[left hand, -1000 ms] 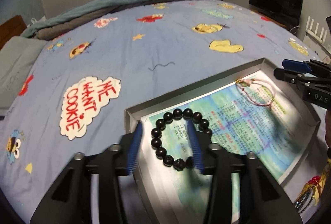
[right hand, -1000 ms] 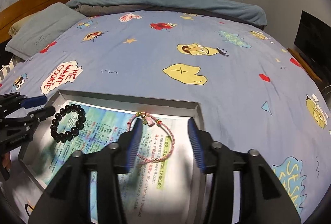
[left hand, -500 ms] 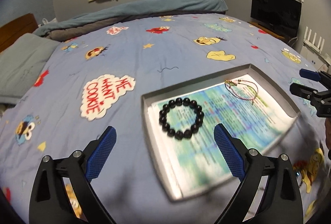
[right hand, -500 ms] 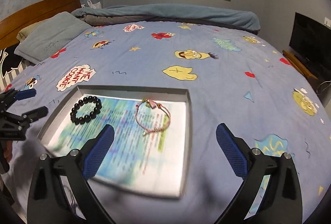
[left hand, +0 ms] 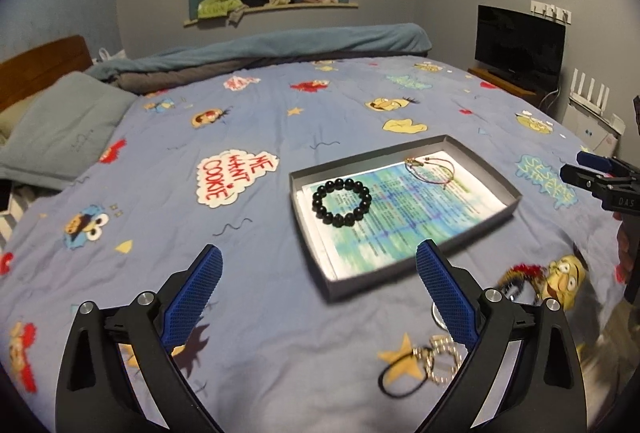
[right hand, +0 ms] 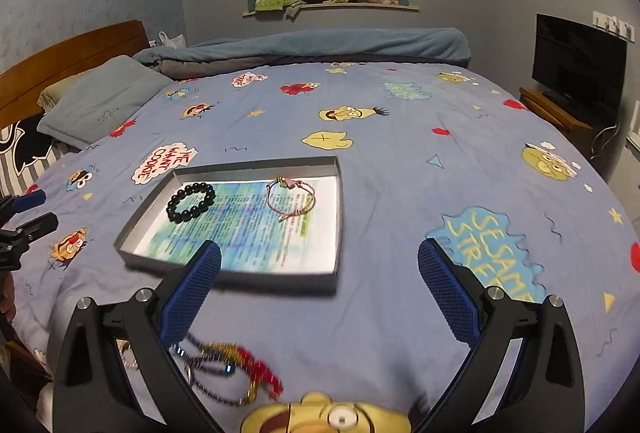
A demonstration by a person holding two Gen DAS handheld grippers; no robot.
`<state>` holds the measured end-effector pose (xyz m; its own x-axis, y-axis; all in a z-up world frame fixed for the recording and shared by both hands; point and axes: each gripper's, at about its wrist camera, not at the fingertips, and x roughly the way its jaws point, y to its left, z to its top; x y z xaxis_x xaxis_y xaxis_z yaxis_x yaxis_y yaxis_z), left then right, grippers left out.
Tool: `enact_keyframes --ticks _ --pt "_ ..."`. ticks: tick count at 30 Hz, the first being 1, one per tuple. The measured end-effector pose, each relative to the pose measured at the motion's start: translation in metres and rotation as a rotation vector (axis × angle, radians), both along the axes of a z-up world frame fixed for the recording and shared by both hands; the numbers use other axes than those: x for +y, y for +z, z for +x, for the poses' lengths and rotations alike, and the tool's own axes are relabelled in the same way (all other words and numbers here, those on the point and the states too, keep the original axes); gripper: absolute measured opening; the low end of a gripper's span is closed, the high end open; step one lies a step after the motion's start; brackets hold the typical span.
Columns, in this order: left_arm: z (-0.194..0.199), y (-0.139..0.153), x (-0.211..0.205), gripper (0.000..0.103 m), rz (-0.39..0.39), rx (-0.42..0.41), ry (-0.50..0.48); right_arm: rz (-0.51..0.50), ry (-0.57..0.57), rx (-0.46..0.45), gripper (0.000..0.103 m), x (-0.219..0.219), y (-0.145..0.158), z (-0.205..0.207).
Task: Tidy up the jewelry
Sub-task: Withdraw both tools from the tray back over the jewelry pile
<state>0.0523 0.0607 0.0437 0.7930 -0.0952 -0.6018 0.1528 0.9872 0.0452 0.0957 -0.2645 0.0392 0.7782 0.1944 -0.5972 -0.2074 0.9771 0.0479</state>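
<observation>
Shallow grey rectangular cardboard tray (left hand: 498,181) on the blue cartoon-print bedsheet (left hand: 280,121) holds a glossy black round-bead bracelet (left hand: 341,201) and a thin pink cord bracelet (right hand: 291,196). Left gripper (left hand: 318,297) and right gripper (right hand: 319,291), ribbed blue pads, jaws wide apart and empty, having just been opening.

Black bead bracelet (left hand: 342,203), pink cord bracelet (left hand: 432,169), in tray (left hand: 494,173)

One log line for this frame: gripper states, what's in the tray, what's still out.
left gripper: open, empty | right gripper: open, empty | tray: black bead bracelet, pink cord bracelet | on bedspread: beaded necklace, keyring
</observation>
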Motion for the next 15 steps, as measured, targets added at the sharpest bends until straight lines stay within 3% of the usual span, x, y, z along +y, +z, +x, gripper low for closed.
enact_keyframes --ticks 5,15 --pt "-0.033 -0.002 -0.001 0.097 -0.038 0.002 0.004 -0.025 -0.021 -0.004 0.097 -0.003 0.0 -0.029" --pt "-0.074 -0.016 -0.012 0.098 -0.023 -0.02 0.052 -0.125 0.042 0.038 0.097 0.015 -0.018 -0.065"
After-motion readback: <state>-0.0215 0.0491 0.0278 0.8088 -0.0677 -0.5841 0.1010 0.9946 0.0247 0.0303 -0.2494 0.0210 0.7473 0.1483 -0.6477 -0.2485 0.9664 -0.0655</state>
